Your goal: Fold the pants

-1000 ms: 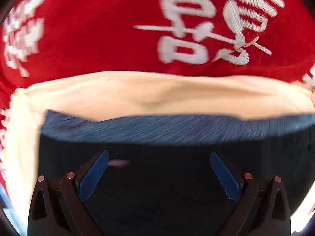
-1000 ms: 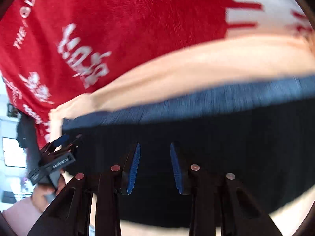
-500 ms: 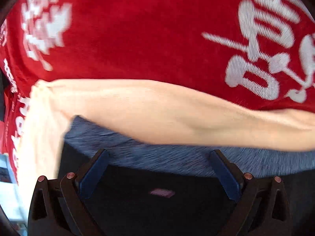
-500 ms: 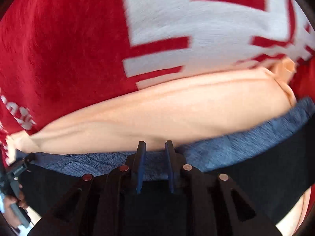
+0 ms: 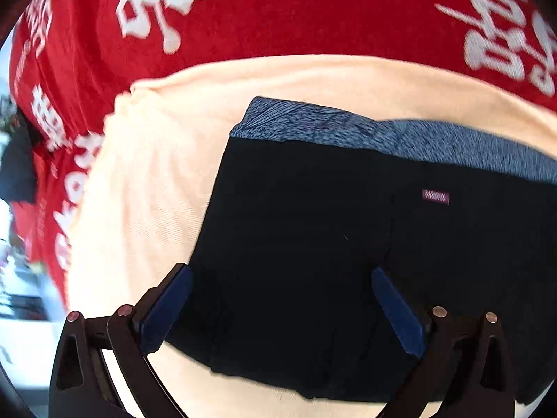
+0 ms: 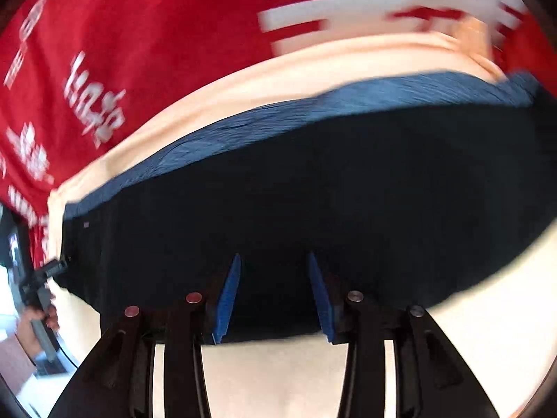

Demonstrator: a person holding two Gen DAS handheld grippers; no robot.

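My left gripper (image 5: 278,299) and right gripper (image 6: 275,289) both hang open, empty, over the pants (image 5: 313,244). They look soft and limp, so I'd pinch the thicker waistband (image 5: 348,129).

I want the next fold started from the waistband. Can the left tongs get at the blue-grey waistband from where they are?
Probably yes. The left tongs are open and hold nothing, with only flat black pants between them and the waistband ahead. Nothing lies across that stretch.
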